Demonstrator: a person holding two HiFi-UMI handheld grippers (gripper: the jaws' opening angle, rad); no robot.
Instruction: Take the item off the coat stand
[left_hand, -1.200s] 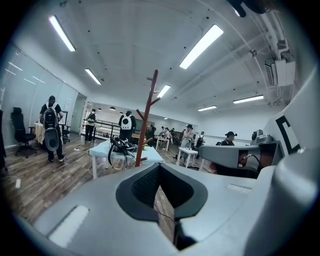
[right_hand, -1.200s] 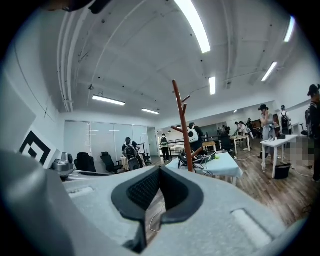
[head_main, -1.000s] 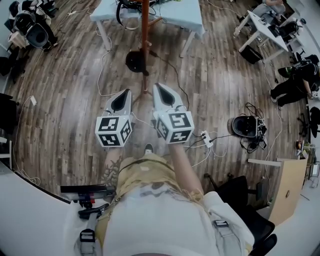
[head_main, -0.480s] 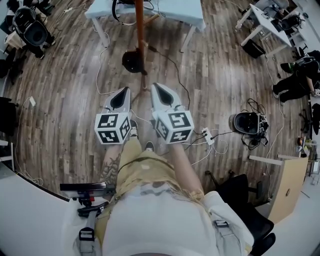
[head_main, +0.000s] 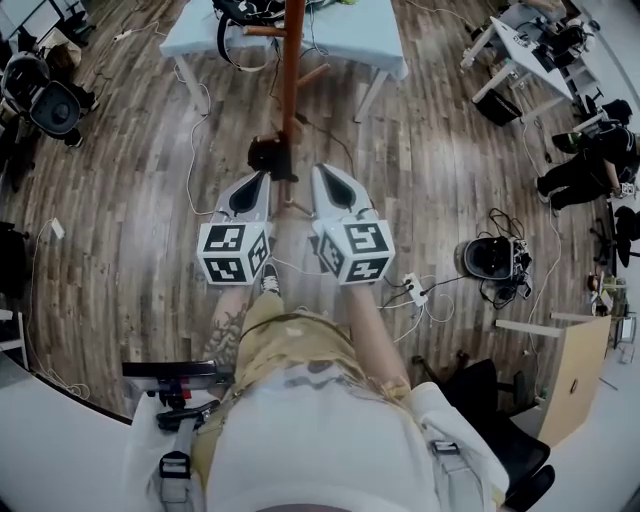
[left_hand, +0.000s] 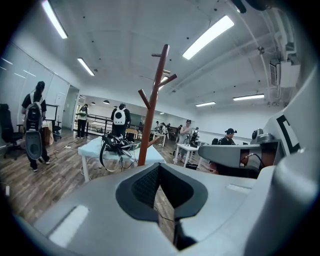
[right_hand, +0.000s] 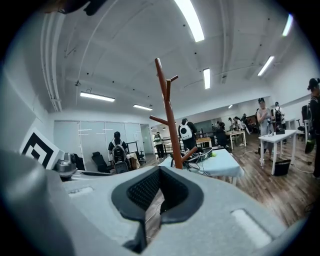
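The 2 grippers are held side by side just short of the brown coat stand (head_main: 291, 70). The left gripper (head_main: 262, 178) has its jaws fully closed on nothing. The right gripper (head_main: 318, 170) has its jaws together too, also empty. The black strapped item (left_hand: 113, 144) sits by the stand's lower pegs, ahead of both grippers, against the light-blue table (head_main: 372, 34).

Coat stand pole (head_main: 291, 80) dead ahead, table (head_main: 372, 32) behind, open floor (head_main: 120, 230) either side

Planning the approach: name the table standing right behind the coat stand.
The light-blue table, just beyond the coat stand; the white desk stands apart, far right.
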